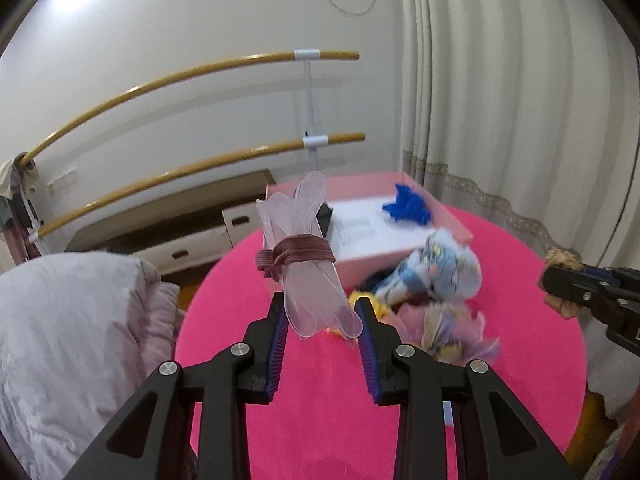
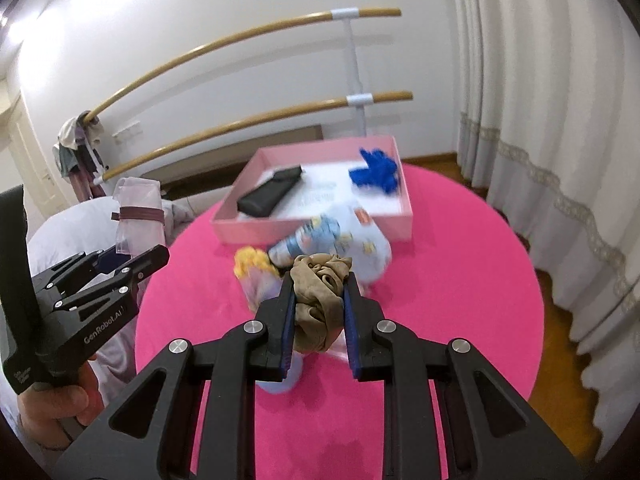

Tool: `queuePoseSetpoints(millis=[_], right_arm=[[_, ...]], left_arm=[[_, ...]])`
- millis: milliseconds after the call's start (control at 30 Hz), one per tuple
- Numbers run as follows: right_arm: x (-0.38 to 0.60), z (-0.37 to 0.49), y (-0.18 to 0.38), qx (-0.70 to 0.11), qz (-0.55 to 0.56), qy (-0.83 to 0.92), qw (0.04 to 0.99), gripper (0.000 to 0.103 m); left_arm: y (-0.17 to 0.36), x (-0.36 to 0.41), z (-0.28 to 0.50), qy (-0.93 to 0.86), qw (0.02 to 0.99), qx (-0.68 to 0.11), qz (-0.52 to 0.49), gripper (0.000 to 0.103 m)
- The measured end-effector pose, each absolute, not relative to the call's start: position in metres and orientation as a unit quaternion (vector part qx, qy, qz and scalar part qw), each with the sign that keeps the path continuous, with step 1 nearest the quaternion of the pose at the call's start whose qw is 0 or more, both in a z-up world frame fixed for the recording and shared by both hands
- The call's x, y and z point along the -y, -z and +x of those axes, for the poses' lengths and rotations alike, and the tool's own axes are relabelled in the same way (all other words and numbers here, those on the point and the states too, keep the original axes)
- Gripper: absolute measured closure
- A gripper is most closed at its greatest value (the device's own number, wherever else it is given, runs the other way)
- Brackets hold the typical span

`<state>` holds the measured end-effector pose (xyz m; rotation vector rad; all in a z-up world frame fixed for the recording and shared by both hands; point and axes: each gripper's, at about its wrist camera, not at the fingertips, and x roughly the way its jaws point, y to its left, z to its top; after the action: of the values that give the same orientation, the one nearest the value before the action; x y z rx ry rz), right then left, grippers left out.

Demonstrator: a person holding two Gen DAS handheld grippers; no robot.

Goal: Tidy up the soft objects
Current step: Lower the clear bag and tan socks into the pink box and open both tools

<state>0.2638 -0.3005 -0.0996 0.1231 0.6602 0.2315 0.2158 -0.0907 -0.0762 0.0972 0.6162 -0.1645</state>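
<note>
Nearest the right wrist camera, the right gripper (image 2: pixel 318 304) is closed on a crumpled tan scrunchie (image 2: pixel 320 292), pinched between its blue pads (image 2: pixel 289 332) and held above the pink table (image 2: pixel 460 280). From the left wrist view only the tip of that gripper (image 1: pixel 560 284) shows at 3 o'clock, with bits of tan fabric (image 1: pixel 562 256) poking out above and below it.

Between the left gripper (image 1: pixel 322 328) fingers sits a clear plastic bundle (image 1: pixel 308 256) wrapped with a mauve band (image 1: pixel 298 254); the fingers stand partly open around its lower end, and whether the pads press it cannot be told. The right wrist view shows this gripper (image 2: pixel 124 260) from the side at 9 o'clock, the bundle (image 2: pixel 138 216) standing up from it, and a hand (image 2: pixel 52 404) on the handle.

At 12 o'clock on the table lies a pile of soft things: a blue patterned cloth (image 2: pixel 336 240), blurred, and a yellow piece (image 2: pixel 250 262) beside it. Beyond, a pink box (image 2: pixel 312 226) holds a blue scrunchie (image 2: pixel 376 172) at its far right corner and a black case (image 2: pixel 270 194) at left; the left wrist view mostly hides that case behind the bundle.
</note>
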Motion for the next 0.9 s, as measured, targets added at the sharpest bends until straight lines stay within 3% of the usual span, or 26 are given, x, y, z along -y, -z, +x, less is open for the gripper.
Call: queuePoseSetpoints(millis=[500,900], right_arm=[[0.283,0.304,0.059,-0.29,0.04,-0.137,0.946,0.084],[0.283,0.354,0.047,-0.295,0.025,-0.144,0.944,0.084]], left_arm=[[0.044,0.095,0.228,0.083,0.96,-0.264,0.045,0.074],[0.045,0.091,0.287,0.073,0.961,-0.266,0.03,0.074]])
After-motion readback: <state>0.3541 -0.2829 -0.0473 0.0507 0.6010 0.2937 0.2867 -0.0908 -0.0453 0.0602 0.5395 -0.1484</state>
